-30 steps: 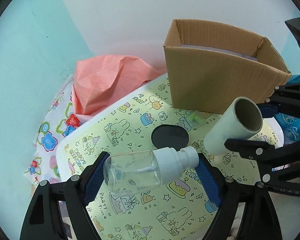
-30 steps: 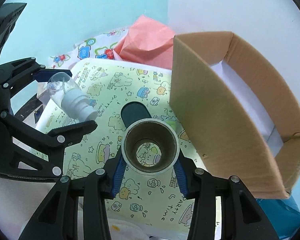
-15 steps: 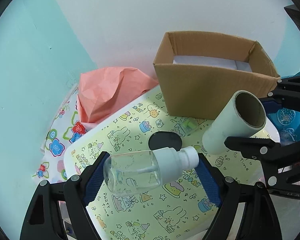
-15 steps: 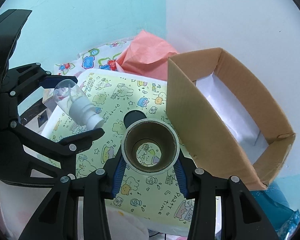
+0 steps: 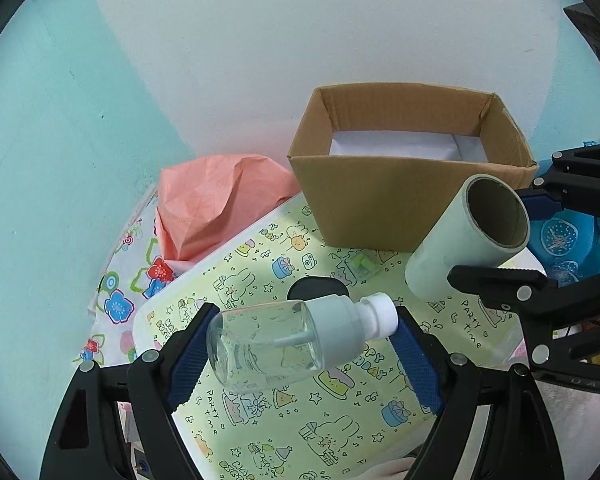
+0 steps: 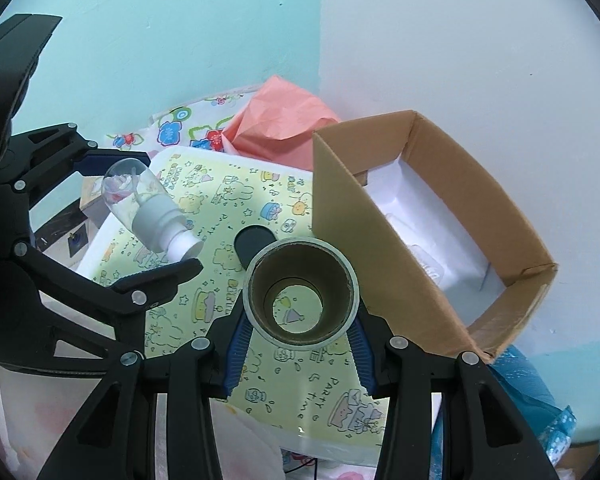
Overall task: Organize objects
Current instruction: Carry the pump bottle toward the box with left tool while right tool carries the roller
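The left gripper [image 5: 300, 344] is clamped endwise on a clear pump bottle [image 5: 276, 346], one pad on the base and the other on the white nozzle tip, so the bottle lies sideways in the air above the patterned desk [image 5: 340, 420]. It looks nearly empty and so probably light; the smooth plastic and small round nozzle make this a slippery hold that could pivot, and a grip across the body would likely be steadier. The right gripper [image 6: 300, 332] is closed on the sides of a cardboard-cored roll [image 6: 302, 298], whose open end faces the camera; it is light and fairly stiff, but could crush if squeezed hard. Just beyond both stands the open cardboard box [image 5: 380, 200], white-lined, the likely destination.
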The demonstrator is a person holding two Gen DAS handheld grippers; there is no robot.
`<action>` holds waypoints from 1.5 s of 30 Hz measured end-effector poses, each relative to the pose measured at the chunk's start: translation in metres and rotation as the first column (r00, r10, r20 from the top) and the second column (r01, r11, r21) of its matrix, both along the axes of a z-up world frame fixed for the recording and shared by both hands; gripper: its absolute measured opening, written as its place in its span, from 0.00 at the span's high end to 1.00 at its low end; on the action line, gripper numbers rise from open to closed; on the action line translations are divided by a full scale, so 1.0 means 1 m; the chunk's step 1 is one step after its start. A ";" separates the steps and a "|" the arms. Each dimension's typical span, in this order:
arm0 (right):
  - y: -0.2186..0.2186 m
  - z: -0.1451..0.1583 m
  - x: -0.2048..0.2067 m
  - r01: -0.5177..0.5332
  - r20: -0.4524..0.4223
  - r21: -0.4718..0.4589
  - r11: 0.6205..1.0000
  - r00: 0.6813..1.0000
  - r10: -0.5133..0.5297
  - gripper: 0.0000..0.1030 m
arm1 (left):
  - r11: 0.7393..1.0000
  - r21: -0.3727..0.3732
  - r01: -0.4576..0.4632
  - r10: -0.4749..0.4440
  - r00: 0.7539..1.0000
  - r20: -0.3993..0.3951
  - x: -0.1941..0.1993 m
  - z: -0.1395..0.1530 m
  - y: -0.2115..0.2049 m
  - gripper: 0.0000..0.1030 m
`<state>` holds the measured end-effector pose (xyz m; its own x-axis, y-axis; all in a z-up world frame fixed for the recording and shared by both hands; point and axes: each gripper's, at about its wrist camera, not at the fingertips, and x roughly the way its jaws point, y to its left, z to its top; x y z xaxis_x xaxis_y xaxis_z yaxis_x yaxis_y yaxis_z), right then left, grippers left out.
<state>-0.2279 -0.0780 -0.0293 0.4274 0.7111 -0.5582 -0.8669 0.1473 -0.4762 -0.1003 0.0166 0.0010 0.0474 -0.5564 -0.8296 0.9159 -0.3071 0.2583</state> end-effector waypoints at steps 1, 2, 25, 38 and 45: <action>-0.001 0.001 0.001 0.001 0.000 0.003 1.000 1.000 -0.001 0.54 | 1.000 -0.002 0.002 -0.002 1.000 -0.001 -0.001 0.001 0.000 0.16; -0.002 0.002 0.002 0.001 0.002 0.006 1.000 1.000 -0.001 0.54 | 1.000 -0.003 0.003 -0.003 1.000 -0.002 -0.002 0.002 0.001 0.16; -0.029 0.035 0.023 -0.025 0.026 0.076 0.997 0.999 0.023 0.54 | 0.998 -0.055 0.018 -0.022 0.997 -0.068 -0.032 0.027 0.001 0.16; -0.041 0.055 0.037 -0.041 0.007 0.108 0.993 0.999 0.041 0.54 | 0.997 -0.074 0.014 -0.023 0.993 -0.119 -0.045 0.036 -0.006 0.16; -0.050 0.068 0.037 -0.054 0.011 0.136 0.989 0.999 0.053 0.54 | 0.995 -0.101 0.020 -0.032 0.992 -0.124 -0.054 0.049 -0.010 0.16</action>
